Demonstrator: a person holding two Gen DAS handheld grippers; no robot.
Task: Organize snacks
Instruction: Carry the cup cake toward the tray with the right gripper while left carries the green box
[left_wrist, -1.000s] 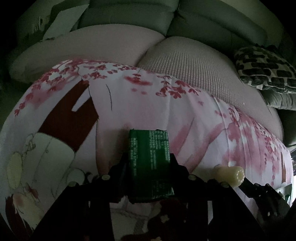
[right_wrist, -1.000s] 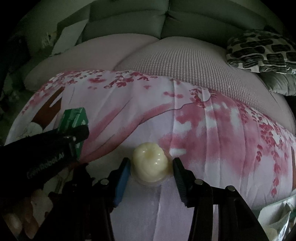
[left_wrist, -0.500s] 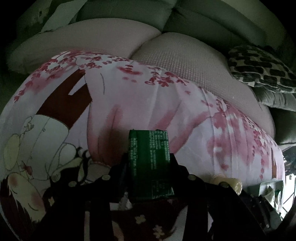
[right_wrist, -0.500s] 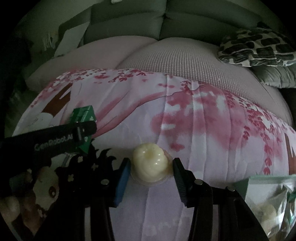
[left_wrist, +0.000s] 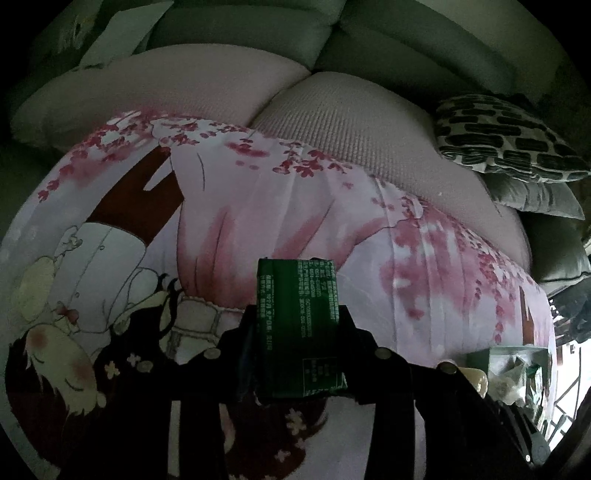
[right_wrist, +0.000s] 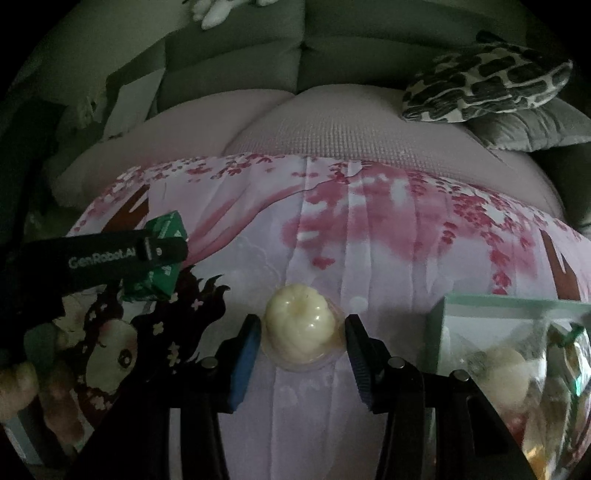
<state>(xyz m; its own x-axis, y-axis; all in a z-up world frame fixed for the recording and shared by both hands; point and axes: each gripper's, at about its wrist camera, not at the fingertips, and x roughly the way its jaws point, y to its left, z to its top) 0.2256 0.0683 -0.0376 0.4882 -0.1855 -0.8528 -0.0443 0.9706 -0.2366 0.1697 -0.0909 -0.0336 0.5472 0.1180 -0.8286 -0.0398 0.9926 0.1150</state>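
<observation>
My left gripper (left_wrist: 298, 325) is shut on a green snack packet (left_wrist: 299, 321) with white print, held above a pink cherry-blossom blanket (left_wrist: 295, 221). The same packet (right_wrist: 166, 254) and the left gripper's black finger (right_wrist: 162, 251) show at the left of the right wrist view. My right gripper (right_wrist: 301, 332) is shut on a cream-white jelly cup (right_wrist: 299, 328), held over the blanket. A pale green box (right_wrist: 491, 306) with several wrapped snacks stands at the lower right, just right of the right gripper. It also shows in the left wrist view (left_wrist: 517, 362).
The blanket lies over pinkish sofa cushions (right_wrist: 332, 125). A black-and-white patterned pillow (right_wrist: 487, 85) and a grey pillow (right_wrist: 524, 125) lie at the back right. The grey sofa backrest (left_wrist: 406, 48) runs along the far side.
Both grippers have pulled back toward the near edge of the blanket with their snacks. The pale green box has come further into view at the lower right.
</observation>
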